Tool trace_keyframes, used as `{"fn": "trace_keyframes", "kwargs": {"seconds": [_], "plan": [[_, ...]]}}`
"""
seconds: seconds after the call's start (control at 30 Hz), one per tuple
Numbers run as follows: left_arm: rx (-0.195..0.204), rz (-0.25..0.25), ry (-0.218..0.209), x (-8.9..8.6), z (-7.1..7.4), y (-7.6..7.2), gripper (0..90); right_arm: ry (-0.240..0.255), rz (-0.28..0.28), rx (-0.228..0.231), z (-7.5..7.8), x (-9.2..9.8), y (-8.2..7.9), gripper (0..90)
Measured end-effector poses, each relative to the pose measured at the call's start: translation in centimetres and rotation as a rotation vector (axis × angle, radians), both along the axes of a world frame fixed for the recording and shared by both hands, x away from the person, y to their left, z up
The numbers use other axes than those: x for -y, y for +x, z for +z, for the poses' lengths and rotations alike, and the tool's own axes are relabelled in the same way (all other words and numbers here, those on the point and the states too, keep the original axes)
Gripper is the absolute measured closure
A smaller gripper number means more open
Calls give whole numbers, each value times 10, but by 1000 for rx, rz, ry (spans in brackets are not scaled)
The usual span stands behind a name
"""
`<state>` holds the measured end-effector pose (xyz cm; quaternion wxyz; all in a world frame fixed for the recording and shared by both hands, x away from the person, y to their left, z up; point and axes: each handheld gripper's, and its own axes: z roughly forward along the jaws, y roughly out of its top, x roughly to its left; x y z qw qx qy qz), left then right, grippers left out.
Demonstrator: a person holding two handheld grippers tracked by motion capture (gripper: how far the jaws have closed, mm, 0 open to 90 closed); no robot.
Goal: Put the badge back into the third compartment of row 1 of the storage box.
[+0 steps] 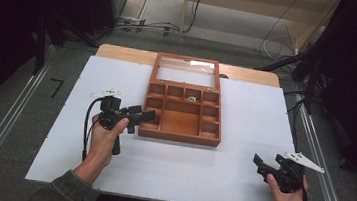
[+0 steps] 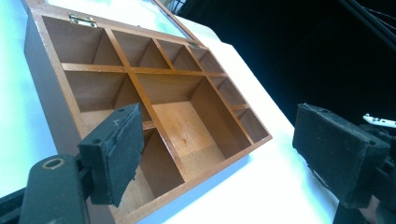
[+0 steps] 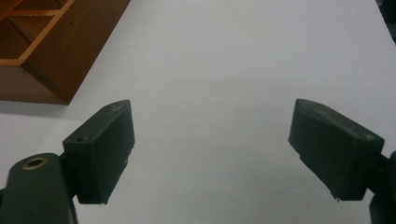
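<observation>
One white table point(image 1: 239, 172) carries one wooden box point(image 1: 179, 131), which lies a little left of the middle and toward the far edge, with its glass lid point(image 1: 187, 71) opened backward. The box is divided in compartments; I count ten of them, four small in the back row, three on each side below, and one large in the centre, but the count is not sure because the left gripper covers one corner. In one back compartment lies one small pale thing point(image 1: 191, 99), too small to recognize. There are two grippers, one in each hand. The left hand point(image 1: 102, 140) holds the left gripper point(image 1: 145, 115) level, pointing to the right, with its tips at the left wall of the box near the front corner; in the left gripper view the jaws are spread wide and hold nothing, one over the box corner and the other past the front rim. The right hand point(image 1: 284, 197) keeps the right gripper point(image 1: 259, 164) near the right front corner of the table, well apart from the box, jaws also spread wide over bare surface point(image 3: 210, 70). Much free table stays in front of the box and at both sides
</observation>
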<state>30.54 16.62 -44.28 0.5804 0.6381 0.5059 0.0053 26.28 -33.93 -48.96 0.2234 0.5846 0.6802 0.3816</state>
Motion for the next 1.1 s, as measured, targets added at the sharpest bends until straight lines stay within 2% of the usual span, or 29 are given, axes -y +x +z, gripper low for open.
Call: {"fn": "trace_keyframes", "kwargs": {"seconds": [0.6, 1.1], "plan": [[-3, 25, -3, -20, -9, -21, 166, 0, 0, -1, 0, -1, 0, 129], [-1, 25, -6, -28, -7, -38, 153, -2, 0, -1, 0, -1, 0, 129]]}}
